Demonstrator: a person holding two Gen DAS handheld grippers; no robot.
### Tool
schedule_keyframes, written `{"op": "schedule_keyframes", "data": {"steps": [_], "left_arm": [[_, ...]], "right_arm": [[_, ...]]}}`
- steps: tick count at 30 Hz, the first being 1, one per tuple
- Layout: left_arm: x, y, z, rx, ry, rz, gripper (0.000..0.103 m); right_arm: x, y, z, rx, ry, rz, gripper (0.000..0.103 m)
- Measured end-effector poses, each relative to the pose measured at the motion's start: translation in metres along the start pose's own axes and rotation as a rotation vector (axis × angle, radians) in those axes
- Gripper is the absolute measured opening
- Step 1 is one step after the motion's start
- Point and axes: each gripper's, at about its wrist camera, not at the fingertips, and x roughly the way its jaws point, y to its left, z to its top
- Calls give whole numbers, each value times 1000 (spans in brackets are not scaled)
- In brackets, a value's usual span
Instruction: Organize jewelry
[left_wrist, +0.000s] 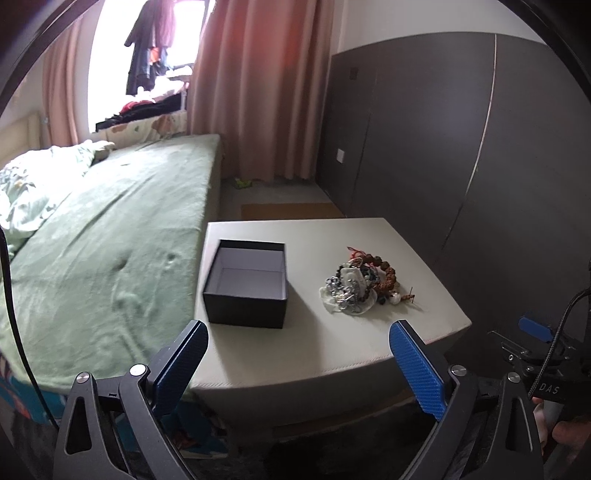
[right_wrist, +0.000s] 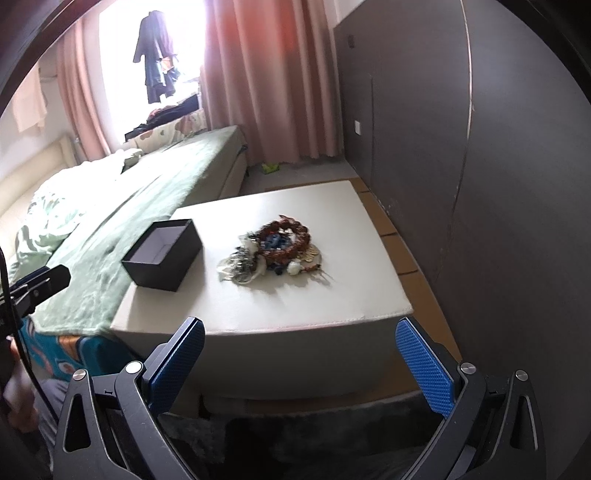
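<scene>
Nearest the lens, the left gripper is seen with its two black-framed fingers spread wide apart, nothing held between them; the blue finger pads are ribbed with a fine woven-looking texture. Likewise, the right gripper is held agape and empty, its blue pads stippled in a honeycomb pattern. Both are poised short of the near edge of a low, square, off-white padded stool with a stitched seam along its rim and a smooth, leather-like top.

On that top, to the left, a rectangular matte black cardboard box is set upright without a lid, its pale grey interior bare. Well apart from it, to the right, a tangled heap of jewelry is piled: a bracelet of knobbly reddish-brown wooden beads, dark glossy beads, silvery chain links, a round white pearl-like bead and a scrap of translucent white plastic under it all. From the right wrist view the same heap is seen near the middle of the stool, the brown beads forming a ring.

Beyond the stool, a bed covered with a fuzzy green blanket is pressed against its left side; a flat dark grey panelled wall rises at the right, and pleated pink curtains hang behind.
</scene>
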Motion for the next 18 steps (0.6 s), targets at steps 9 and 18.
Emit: {"op": "schedule_keyframes", "data": {"steps": [9,18], "left_arm": [[56,-26,20,57,77,-77,81],[119,-40,25,79,172,-136,57]], "right_arm": [[29,-29,8,75,38,-7,103],[58,-50,11,116,73,9,103]]}}
